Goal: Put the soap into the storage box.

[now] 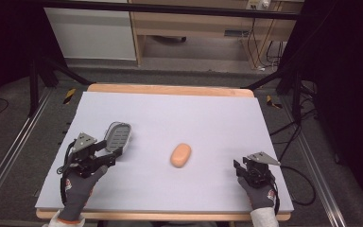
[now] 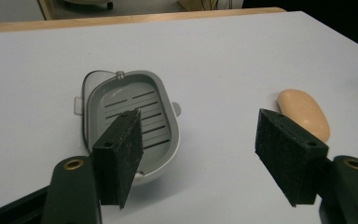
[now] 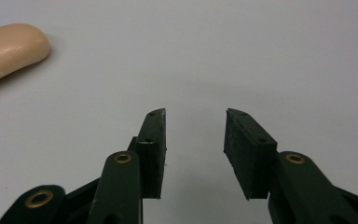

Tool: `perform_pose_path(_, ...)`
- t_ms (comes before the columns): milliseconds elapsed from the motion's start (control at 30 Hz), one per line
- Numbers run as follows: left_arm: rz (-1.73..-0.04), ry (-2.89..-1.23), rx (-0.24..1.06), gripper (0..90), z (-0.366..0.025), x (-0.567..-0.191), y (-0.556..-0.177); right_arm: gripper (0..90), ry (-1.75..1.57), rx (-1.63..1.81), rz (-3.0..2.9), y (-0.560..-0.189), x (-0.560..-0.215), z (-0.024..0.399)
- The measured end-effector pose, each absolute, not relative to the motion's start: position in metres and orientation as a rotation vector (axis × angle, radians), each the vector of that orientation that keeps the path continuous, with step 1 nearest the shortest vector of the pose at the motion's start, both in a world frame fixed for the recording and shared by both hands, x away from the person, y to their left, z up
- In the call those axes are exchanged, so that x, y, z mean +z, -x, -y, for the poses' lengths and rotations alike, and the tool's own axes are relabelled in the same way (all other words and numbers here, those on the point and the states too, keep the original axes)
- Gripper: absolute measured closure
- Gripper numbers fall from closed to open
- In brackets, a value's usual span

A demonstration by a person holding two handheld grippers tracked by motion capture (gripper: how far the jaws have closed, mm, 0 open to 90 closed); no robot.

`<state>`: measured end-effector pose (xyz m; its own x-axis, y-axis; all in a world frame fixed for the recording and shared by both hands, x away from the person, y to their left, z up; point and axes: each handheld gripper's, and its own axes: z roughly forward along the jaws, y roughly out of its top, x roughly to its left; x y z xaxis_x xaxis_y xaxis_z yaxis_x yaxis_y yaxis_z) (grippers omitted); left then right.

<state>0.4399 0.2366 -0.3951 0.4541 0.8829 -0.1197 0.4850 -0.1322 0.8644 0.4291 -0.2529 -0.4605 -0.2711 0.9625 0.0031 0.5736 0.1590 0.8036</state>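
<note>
White worktop (image 1: pixel 179 118) carries a peach soap bar (image 1: pixel 180 155) at centre, long axis running slightly diagonally away, between the wide-open left gripper (image 1: pixel 116 151) over a grey soap dish (image 1: pixel 118 135) and the empty, narrowed right gripper (image 1: pixel 237 166).

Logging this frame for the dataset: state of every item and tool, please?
soap dish: empty, upright on the table, unheld
soap bar: lying flat on the table, outside the dish, untouched
left tool: jaws wide open, nothing between them, dish ahead
right tool: jaws narrowed, a gap left, holding nothing
</note>
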Motion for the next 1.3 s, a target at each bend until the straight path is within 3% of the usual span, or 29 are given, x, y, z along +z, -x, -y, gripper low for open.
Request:
perform_pose_path(600,-1.087,-1.832,0.500,31.2,-0.180,-0.382,-0.464,51.8,-1.457,0.977,-1.924,-0.428,-0.460,0.253)
perform_pose_path(1300,-1.038,-1.942,0.465,29.8,-0.124,-0.395,-0.483,47.3,-1.458,0.960,-1.945,-0.429,-0.464,0.253)
